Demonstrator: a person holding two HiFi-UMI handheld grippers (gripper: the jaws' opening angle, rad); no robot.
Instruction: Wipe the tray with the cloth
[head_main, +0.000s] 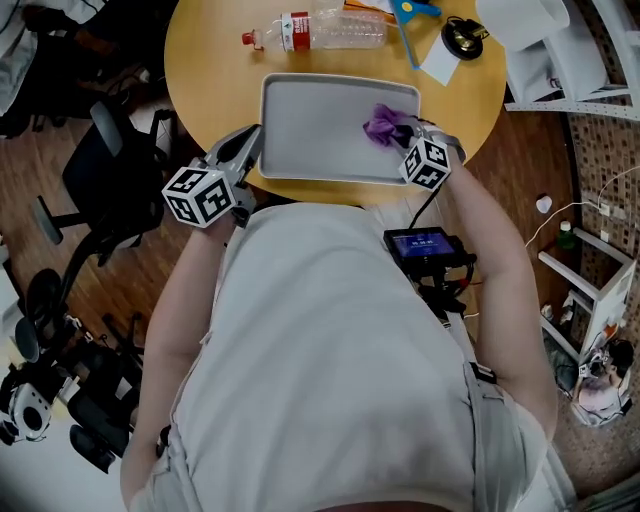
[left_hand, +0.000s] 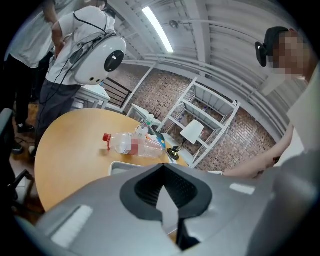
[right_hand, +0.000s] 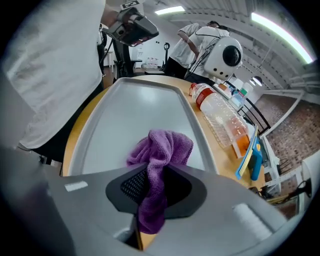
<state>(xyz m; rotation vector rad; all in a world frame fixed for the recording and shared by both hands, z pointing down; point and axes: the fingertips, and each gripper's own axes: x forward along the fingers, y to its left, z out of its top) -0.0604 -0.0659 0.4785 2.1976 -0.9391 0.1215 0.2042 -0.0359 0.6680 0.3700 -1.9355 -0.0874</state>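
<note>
Head view: bottle (head_main: 340, 30) label (head_main: 296, 31) red, unreadable, near tray (head_main: 310, 130).

Fuzzy purple cloth (right_hand: 162, 145), smooth matt grey tray (head_main: 310, 130), glossy wooden tabletop (head_main: 210, 70), clear ribbed plastic bottle (head_main: 335, 30)

We see a purple cloth (head_main: 383, 125) and a pale grey tray (head_main: 310, 130). The counter (head_main: 210, 60) is honey-yellow wood, and the clear bottle (head_main: 345, 30) wears a red cap (head_main: 247, 39) and a red-and-white label (head_main: 295, 30).

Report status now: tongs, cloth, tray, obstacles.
Left tongs pinch tray rim. Right tongs shut on purple cloth, over tray. Tray bare; plastic bottle lies outside it.
</note>
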